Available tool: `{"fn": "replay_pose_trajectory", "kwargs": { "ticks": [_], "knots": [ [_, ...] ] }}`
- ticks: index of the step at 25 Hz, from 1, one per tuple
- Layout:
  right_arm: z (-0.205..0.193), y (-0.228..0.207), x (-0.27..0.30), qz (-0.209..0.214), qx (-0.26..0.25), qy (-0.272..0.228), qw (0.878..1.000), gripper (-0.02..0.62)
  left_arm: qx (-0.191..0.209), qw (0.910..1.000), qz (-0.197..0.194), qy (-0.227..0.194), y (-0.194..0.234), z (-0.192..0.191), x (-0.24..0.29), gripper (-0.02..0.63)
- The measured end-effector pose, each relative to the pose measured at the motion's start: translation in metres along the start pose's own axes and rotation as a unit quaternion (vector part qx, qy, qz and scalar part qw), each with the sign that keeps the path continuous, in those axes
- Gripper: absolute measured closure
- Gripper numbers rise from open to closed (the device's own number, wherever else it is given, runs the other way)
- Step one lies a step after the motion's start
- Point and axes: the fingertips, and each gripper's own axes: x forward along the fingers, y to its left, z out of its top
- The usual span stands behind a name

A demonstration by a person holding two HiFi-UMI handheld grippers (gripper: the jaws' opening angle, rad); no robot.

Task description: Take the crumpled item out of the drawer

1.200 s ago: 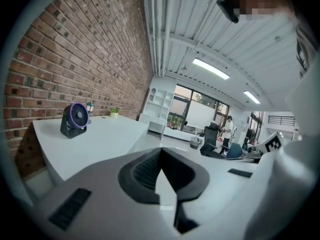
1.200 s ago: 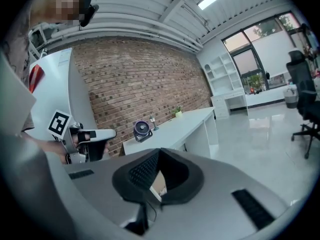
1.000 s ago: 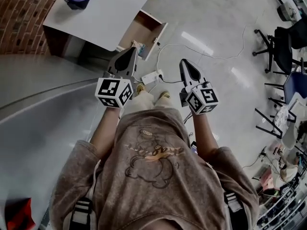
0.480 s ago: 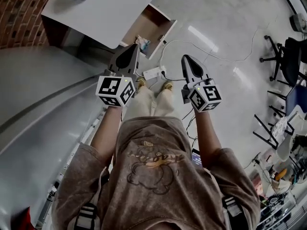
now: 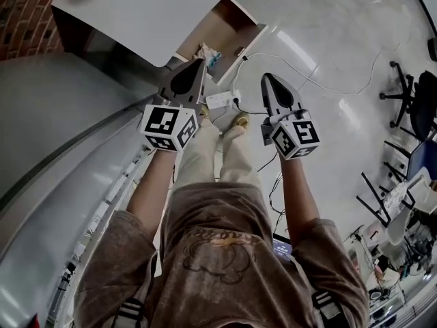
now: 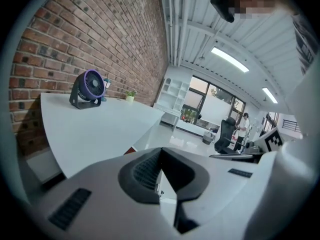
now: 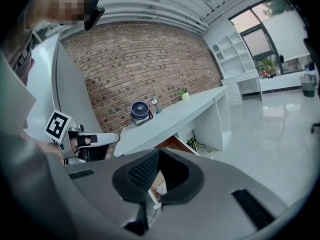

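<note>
The wooden drawer (image 5: 235, 27) stands pulled out from under the white table (image 5: 147, 16), at the top of the head view. The crumpled item (image 5: 207, 53), pale with a bit of blue, lies at the drawer's near end. My left gripper (image 5: 196, 64) is held in the air just short of it, jaws together and empty. To the right, my right gripper (image 5: 268, 80) also points at the drawer, shut and empty. In the right gripper view the drawer (image 7: 173, 144) shows below the table (image 7: 192, 105), and the left gripper (image 7: 95, 139) is at the left.
A white power strip (image 5: 220, 101) and cables lie on the glossy floor between the grippers, by the person's feet. Office chairs (image 5: 418, 98) stand far right. A purple fan (image 6: 89, 88) and small plant (image 6: 130, 94) sit on the table by the brick wall.
The person has stepped nearer: the table and open drawer have slid closer to the grippers. Both grippers stay shut, held out in front as before.
</note>
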Motion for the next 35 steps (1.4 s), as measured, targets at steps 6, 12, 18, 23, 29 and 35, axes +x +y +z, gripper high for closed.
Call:
{"fn": "replay_pose_trajectory", "kwargs": {
  "ticks": [6, 12, 18, 23, 29, 35],
  "knots": [
    [-0.027, -0.013, 0.016, 0.005, 0.001, 0.014, 1.000, 0.598, 0.000, 0.9999, 0.007, 0.008, 0.012, -0.025, 0.019, 0.598],
    [-0.045, -0.019, 0.030, 0.012, 0.006, 0.019, 1.000, 0.598, 0.000, 0.9999, 0.007, 0.015, 0.020, -0.045, 0.030, 0.598],
    [-0.060, -0.022, 0.038, 0.015, 0.009, 0.020, 1.000, 0.598, -0.005, 0.9996, 0.011, 0.023, 0.027, -0.071, 0.035, 0.598],
    [-0.069, -0.021, 0.039, 0.016, 0.011, 0.022, 1.000, 0.598, 0.000, 0.9994, 0.022, 0.026, 0.033, -0.080, 0.034, 0.598],
    [-0.078, -0.021, 0.035, 0.016, 0.015, 0.026, 0.999, 0.598, 0.006, 0.9990, 0.026, 0.035, 0.036, -0.086, 0.035, 0.552],
    [-0.077, -0.023, 0.036, 0.016, 0.017, 0.022, 0.999, 0.598, 0.008, 0.9988, 0.024, 0.042, 0.036, -0.089, 0.038, 0.483]
  ]
}}
